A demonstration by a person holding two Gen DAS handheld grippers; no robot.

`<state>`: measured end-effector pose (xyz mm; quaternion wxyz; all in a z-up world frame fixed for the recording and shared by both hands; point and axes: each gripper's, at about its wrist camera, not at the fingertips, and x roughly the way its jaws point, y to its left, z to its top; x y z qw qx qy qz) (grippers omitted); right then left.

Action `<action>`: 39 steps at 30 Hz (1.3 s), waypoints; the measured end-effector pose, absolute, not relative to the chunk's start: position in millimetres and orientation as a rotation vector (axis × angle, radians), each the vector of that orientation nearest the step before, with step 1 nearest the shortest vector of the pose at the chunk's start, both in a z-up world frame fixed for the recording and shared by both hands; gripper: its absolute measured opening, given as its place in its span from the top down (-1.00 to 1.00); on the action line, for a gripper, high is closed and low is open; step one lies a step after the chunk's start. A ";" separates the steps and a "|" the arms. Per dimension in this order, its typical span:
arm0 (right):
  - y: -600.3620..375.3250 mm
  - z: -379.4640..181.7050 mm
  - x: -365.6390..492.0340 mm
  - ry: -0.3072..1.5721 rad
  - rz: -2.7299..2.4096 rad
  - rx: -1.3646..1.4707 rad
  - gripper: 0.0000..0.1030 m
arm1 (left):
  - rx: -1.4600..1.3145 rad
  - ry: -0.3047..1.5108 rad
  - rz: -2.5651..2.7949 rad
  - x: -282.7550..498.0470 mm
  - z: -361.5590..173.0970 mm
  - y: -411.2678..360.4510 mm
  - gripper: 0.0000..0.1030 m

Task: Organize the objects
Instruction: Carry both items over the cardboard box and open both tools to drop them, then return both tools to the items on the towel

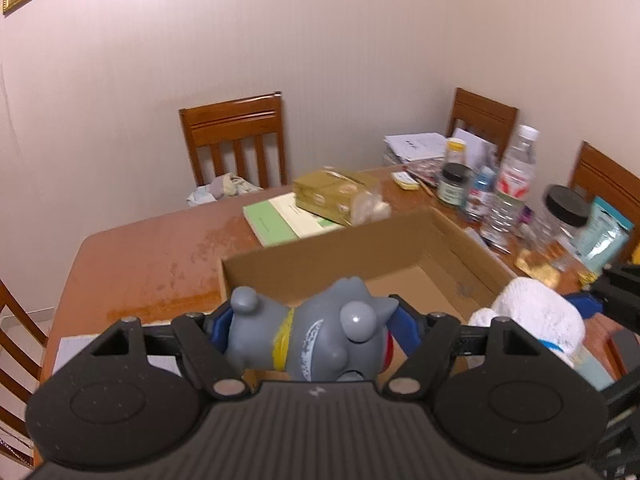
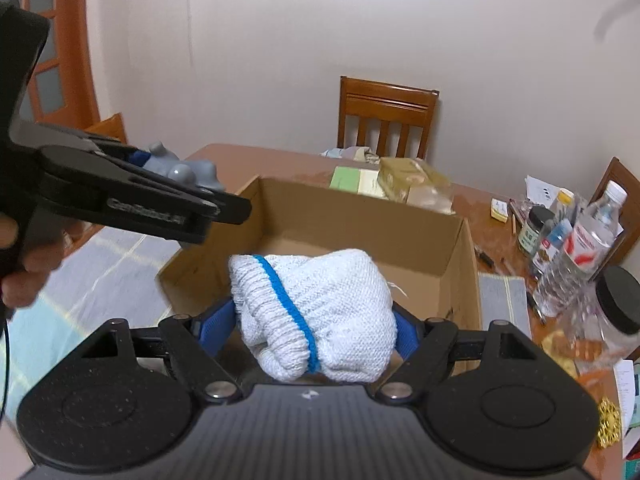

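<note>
Both loads in hand above the cardboard box (image 2: 440, 236); nothing we can see dropped in yet.

We carry two items at once. Our left gripper (image 1: 310, 330) is clamped about halfway on the grey toy figure (image 1: 308, 332), blue pads pressing both its sides, at the box's near edge. Our right gripper (image 2: 316, 326) squeezes the rolled white knit gloves (image 2: 320, 312) with the blue band, over the box's near side. The visible box floor looks bare, so we judge both drops remain. Bottles (image 2: 592, 232), jars and a book (image 1: 276, 220) stay scattered on the table (image 1: 160, 264), possibly still to sort.
</note>
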<state>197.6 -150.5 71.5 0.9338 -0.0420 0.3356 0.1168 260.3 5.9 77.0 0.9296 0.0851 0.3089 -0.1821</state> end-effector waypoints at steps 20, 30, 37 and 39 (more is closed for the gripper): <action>-148.0 63.7 193.1 0.738 0.183 -0.092 -1.00 | 0.239 0.654 -0.305 244.5 68.9 8.6 -0.97; -152.1 41.5 122.5 0.754 0.164 -0.120 -1.00 | 0.217 0.710 -0.256 171.7 42.9 16.6 -0.97; -157.1 25.3 73.5 0.757 0.170 -0.162 -1.00 | 0.176 0.735 -0.244 115.6 20.5 13.6 -0.97; -160.8 20.3 60.5 0.767 0.170 -0.160 -1.00 | 0.168 0.738 -0.242 102.3 15.8 9.9 -0.97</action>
